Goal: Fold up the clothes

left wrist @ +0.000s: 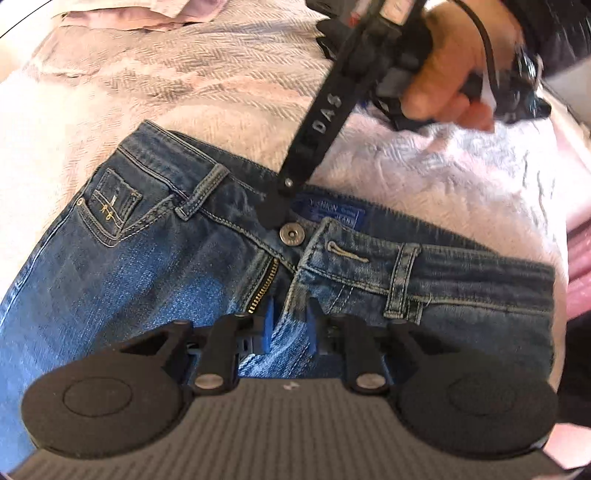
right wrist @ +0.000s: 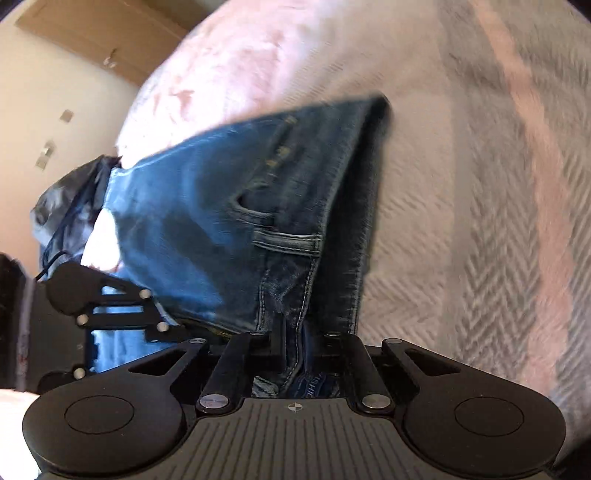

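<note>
Left tool (left wrist: 290, 321) pinching blue jeans (left wrist: 155, 251), fly seemingly unzipped.

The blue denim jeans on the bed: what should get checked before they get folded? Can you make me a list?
1. Left gripper jaws pinching the blue denim jeans below the zip: ok, cloth sits between the blue pads.
2. Right gripper jaws clamped on the waistband by the silver metal button: ok.
3. Fly fastened: not ok, button undone and zip open.
4. Jeans lying flat: cannot tell, the legs run out of view.
5. Room on the pink and grey herringbone bedspread for folding: ok beside the waistband.
6. Pale pink cloth at the far edge kept clear: ok.
</note>
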The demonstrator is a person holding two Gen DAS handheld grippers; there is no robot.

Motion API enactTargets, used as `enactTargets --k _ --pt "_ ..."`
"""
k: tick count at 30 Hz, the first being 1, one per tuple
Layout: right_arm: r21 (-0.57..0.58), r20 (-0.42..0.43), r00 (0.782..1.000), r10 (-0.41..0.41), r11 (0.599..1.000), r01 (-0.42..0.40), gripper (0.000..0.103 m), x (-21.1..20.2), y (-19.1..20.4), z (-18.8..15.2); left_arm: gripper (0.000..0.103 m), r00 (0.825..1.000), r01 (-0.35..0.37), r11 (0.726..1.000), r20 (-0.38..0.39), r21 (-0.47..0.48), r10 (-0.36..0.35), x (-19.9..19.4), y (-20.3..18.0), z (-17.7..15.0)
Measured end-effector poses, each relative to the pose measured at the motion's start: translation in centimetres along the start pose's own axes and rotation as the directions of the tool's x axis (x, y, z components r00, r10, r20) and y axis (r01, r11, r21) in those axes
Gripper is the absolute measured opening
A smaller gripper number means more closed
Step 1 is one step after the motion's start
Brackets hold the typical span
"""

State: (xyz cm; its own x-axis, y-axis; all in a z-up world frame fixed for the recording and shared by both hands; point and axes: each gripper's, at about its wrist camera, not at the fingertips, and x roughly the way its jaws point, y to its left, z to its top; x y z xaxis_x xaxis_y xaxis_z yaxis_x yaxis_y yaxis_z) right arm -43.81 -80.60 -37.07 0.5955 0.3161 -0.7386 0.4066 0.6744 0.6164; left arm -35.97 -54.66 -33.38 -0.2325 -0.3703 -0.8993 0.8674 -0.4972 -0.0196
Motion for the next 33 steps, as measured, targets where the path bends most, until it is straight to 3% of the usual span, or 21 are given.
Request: enactTargets --k 4,10,12,16,17,18,19,20,27,30,33 --pt "0.007 0.014 1.0 -0.018 1.0 0.018 0.007 -1.2 0.6 -0.8 0.015 1.0 0.012 1.0 0.006 -0.024 -0.011 0.1 0.5 0.0" --pt "-0.01 0.018 0.999 -0.044 0.999 0.044 0.009 -2.4 2.4 -3.3 0.016 0.999 -0.026 1.0 -0.031 -0.017 0.025 1.5 -0.2 0.0" --pt "-0.027 0.002 0.999 -0.053 0.998 0.053 0.025 -1.6 3.1 -4.3 0.016 0.998 -0.039 0.999 -0.049 -0.026 0.038 1.6 -0.3 0.4" --pt "-0.096 -0.001 0.994 -0.108 0.99 0.107 0.028 -1.4 4.6 -4.2 0.017 0.995 -0.081 0.994 -0.064 -0.072 0.077 -0.2 -0.7 0.8" --pt "-0.126 -0.001 0.992 -0.125 0.984 0.124 0.036 -1.6 5.3 -4.2 0.018 0.993 -0.101 0.991 -0.067 -0.09 0.095 -0.9 -0.9 0.7" --pt "-0.156 0.0 0.99 -0.142 0.978 0.14 0.056 -1.8 6.0 -4.1 0.022 0.991 -0.119 0.986 -0.07 -0.113 0.112 -1.8 -1.1 0.4" --pt "-0.186 0.001 0.987 -0.159 0.97 0.156 0.067 -2.1 6.7 -4.0 0.027 0.989 -0.135 0.981 -0.075 -0.142 0.125 -2.7 -1.3 -0.1" --pt "-0.208 0.011 0.986 -0.168 0.964 0.166 0.08 -2.4 7.4 -4.1 0.029 0.987 -0.15 0.974 -0.081 -0.171 0.138 -3.7 -1.5 -0.6" --pt "-0.23 0.021 0.979 -0.201 0.952 0.2 0.08 -2.9 12.8 -5.1 0.049 0.956 -0.282 0.897 -0.181 -0.339 0.232 -11.1 -3.5 -7.4" --pt "-0.247 0.028 0.972 -0.235 0.94 0.234 0.08 -2.9 15.7 -6.4 0.066 0.933 -0.355 0.855 -0.206 -0.379 0.296 -14.8 -4.2 -11.5" --pt "-0.242 0.04 0.958 -0.285 0.927 0.286 0.08 -2.6 19.0 -8.1 0.073 0.913 -0.407 0.801 -0.229 -0.439 0.338 -18.3 -4.1 -15.7"
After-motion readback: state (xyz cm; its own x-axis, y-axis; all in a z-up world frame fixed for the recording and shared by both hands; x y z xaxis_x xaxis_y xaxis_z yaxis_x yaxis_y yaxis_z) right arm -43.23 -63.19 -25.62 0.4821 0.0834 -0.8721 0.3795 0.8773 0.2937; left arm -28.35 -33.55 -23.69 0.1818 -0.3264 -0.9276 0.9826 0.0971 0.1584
